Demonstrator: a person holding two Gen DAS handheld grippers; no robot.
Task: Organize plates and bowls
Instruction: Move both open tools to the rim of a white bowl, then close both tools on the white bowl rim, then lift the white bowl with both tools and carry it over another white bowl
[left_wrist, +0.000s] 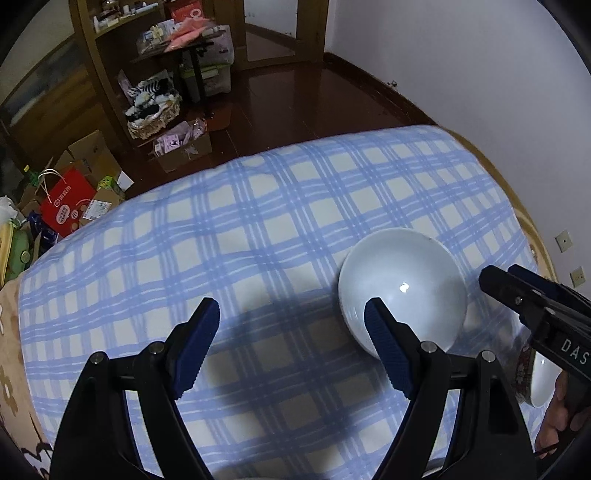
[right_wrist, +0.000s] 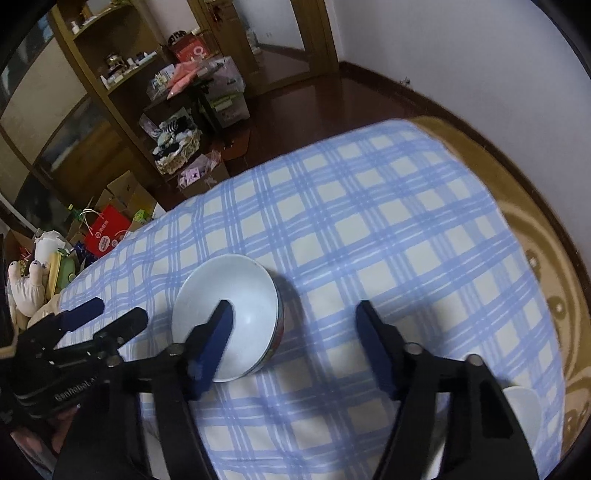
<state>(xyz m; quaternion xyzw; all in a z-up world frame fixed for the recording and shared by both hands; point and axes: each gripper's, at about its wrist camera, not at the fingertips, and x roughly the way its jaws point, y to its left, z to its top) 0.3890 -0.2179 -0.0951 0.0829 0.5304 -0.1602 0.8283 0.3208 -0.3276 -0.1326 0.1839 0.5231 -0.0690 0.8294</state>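
Note:
A pale blue-white bowl (left_wrist: 402, 288) stands upright on the blue checked cloth (left_wrist: 258, 229). In the right wrist view the bowl (right_wrist: 229, 310) seems to sit nested in another bowl with a red patterned outside. My left gripper (left_wrist: 291, 321) is open and empty, its right finger just in front of the bowl's near rim. My right gripper (right_wrist: 295, 325) is open and empty, its left finger over the bowl's near side. A second dish with a floral rim (left_wrist: 532, 376) lies at the right, partly hidden by the right gripper (left_wrist: 495, 277). A white dish (right_wrist: 524, 410) shows behind my right finger.
The cloth (right_wrist: 369, 221) covers a table with a tan patterned cover at its edges (right_wrist: 546, 258). Beyond the far edge are dark wood floor, boxes, a red bag (left_wrist: 66, 203) and shelves (left_wrist: 122, 74). The left gripper (right_wrist: 99, 317) shows at the left.

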